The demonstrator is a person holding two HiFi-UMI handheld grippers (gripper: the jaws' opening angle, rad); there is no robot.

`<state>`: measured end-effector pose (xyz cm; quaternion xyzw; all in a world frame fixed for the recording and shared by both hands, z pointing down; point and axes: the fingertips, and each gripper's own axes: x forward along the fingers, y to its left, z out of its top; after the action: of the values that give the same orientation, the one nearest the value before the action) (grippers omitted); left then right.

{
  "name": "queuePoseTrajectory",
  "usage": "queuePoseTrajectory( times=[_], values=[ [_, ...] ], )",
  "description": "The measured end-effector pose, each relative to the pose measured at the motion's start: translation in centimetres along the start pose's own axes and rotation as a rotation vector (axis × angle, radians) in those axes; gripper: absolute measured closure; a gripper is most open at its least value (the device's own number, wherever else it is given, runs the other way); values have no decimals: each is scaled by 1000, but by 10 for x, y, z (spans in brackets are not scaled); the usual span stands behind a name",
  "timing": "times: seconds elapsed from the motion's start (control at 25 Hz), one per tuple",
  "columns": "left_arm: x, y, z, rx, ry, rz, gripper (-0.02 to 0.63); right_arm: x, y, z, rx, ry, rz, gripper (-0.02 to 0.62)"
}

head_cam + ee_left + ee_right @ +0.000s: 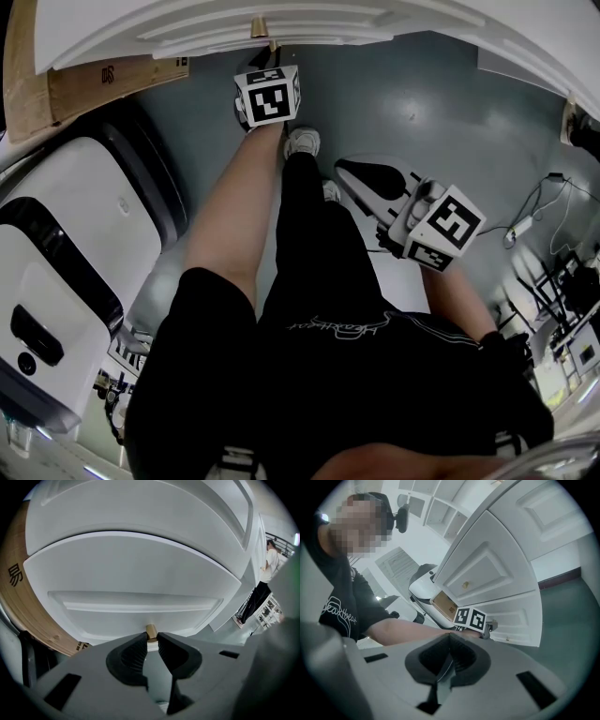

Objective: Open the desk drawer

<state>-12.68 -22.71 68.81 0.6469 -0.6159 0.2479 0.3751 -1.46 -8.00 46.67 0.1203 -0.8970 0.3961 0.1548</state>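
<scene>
The white desk drawer front fills the left gripper view, with a recessed panel and a small brass knob low in its middle. My left gripper has its two dark tips closed against the sides of that knob. In the head view the left gripper reaches to the white drawer at the top edge, under its marker cube. My right gripper is shut with nothing between its pads, held back in the air away from the desk and turned toward the left arm.
A cardboard box leans beside the desk at upper left. A large white and black appliance stands at the left. The person's legs and shoes stand on the grey floor below the drawer. Cables lie at the right.
</scene>
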Motion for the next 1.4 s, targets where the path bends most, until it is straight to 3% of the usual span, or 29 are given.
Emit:
queuePoseTrajectory(
  times=[1.4],
  values=[
    [-39, -9, -59, 19, 2, 11, 529, -30, 33, -43, -29, -20, -19, 589]
  ],
)
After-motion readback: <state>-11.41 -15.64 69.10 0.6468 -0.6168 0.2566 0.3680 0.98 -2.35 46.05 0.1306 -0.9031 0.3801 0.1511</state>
